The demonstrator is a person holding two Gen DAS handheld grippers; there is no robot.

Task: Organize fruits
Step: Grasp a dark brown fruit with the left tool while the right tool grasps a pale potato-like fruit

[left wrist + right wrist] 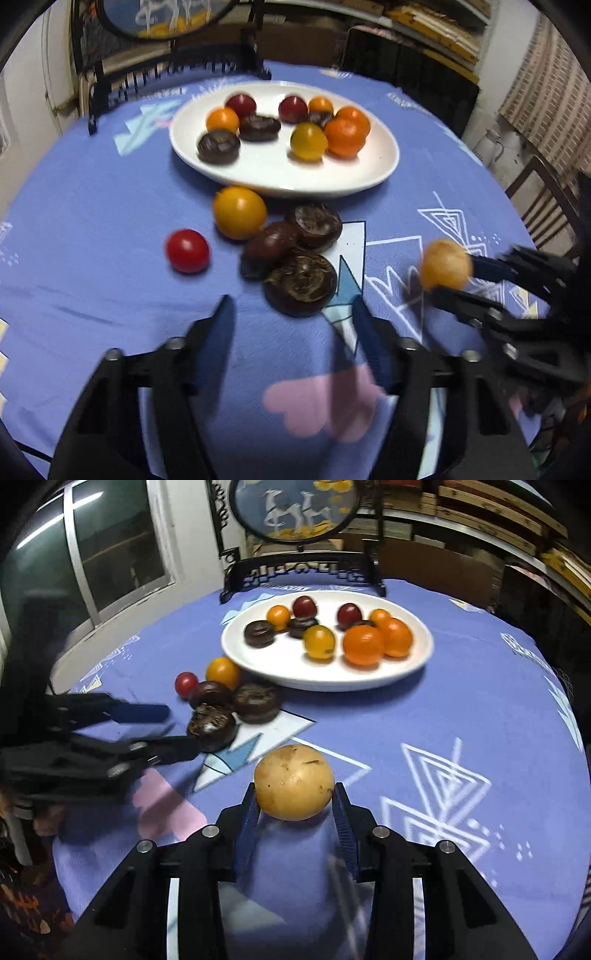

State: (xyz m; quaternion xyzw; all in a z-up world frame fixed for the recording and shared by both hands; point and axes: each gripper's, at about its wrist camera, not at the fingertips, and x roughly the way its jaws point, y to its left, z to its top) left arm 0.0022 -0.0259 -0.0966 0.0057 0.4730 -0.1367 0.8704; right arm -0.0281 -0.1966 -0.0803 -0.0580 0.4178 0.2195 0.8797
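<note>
A white plate [384, 162] [417, 661] holds several fruits: oranges, red and yellow tomatoes, dark water chestnuts. On the cloth in front of it lie a yellow tomato [239, 212] [222, 672], a red tomato [187, 251] [185, 682] and three dark water chestnuts [301, 284] [211, 726]. My left gripper [291, 314] [177, 731] is open, just short of the nearest chestnut. My right gripper [294, 799] [448, 278] is shut on a tan round fruit [294, 781] [446, 263], held above the cloth.
The round table has a blue patterned cloth [92, 206] [461, 709]. A framed ornament on a black stand [299, 572] [170, 74] is behind the plate. A wooden chair [543, 206] is at the right edge.
</note>
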